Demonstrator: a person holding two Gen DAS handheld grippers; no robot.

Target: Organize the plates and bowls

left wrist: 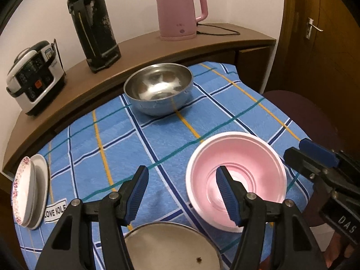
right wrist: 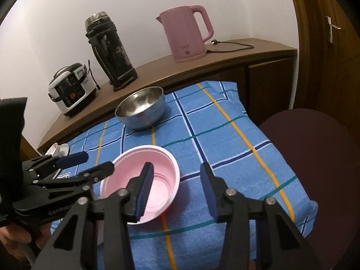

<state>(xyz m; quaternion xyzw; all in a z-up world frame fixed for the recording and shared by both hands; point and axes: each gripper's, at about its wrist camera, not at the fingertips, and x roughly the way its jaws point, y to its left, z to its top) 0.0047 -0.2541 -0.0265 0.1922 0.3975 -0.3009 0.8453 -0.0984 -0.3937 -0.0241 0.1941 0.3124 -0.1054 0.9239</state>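
A pink plastic bowl stands upright on the blue checked tablecloth. My right gripper is open and straddles the bowl's right rim, with its left finger inside the bowl and its right finger outside, pads apart from the wall. From the left wrist view it shows at the bowl's far right. My left gripper is open with nothing in it, its right finger over the bowl's left side. A steel bowl sits at the back. A steel dish lies under the left gripper. Stacked plates lie far left.
Behind the table runs a brown sideboard with a rice cooker, a black flask and a pink kettle with its cord. A dark red stool stands off the table's right edge, a wooden door beyond.
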